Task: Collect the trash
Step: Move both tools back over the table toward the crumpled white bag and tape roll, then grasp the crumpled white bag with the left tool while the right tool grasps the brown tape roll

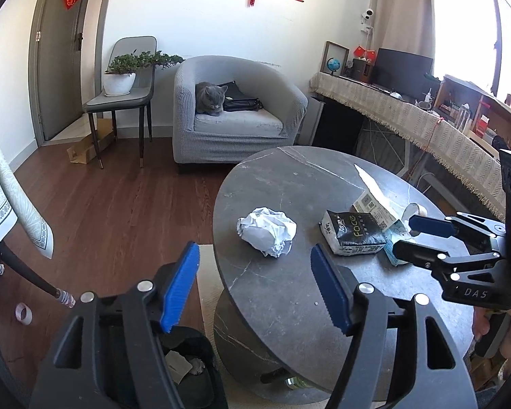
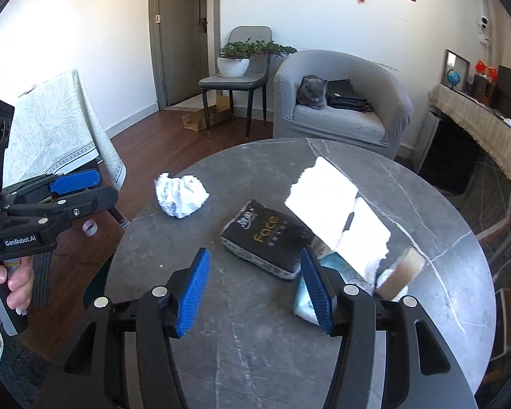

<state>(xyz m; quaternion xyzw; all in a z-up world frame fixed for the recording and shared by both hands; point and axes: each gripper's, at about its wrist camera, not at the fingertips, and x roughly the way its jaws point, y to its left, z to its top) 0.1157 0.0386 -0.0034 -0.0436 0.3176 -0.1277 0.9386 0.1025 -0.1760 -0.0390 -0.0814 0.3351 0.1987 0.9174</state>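
Observation:
A crumpled white paper ball lies on the round grey marble table. A black "face" tissue pack, a torn white carton and a pale blue wrapper lie to its right. My left gripper is open and empty above the table's left edge, short of the paper ball. My right gripper is open and empty just before the tissue pack; it also shows in the left wrist view. A black bin holding trash sits on the floor below the left gripper.
A grey armchair with a cat stands behind the table. A chair with a potted plant is by the door. A cloth-covered desk runs along the right. A tape roll lies on the wooden floor.

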